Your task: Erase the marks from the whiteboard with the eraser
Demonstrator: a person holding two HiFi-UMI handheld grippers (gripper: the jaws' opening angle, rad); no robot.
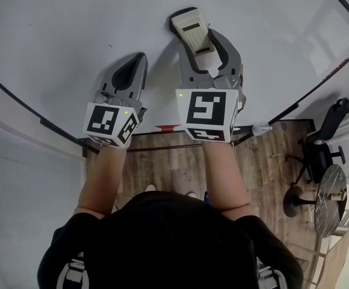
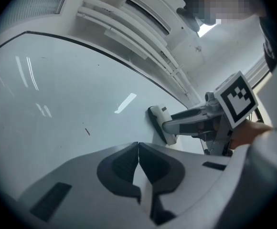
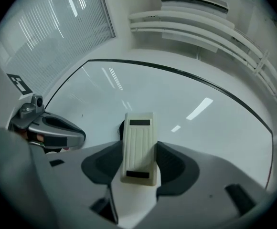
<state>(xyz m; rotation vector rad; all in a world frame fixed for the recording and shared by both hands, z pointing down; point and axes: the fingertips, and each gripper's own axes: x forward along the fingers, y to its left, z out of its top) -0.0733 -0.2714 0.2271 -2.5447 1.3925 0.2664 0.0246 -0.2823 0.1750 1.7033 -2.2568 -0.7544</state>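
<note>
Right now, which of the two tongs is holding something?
The right tongs, clamped on the cream eraser; the left tongs are shut on nothing.

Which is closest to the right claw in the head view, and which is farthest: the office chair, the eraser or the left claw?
1. Eraser: clamped in the right claw, against the whiteboard.
2. Left claw: beside it, on its left, shut and empty.
3. Office chair: far down on the floor, at the right.

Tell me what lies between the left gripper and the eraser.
Only bare whiteboard; the head view shows nothing else between the left gripper and the eraser.
</note>
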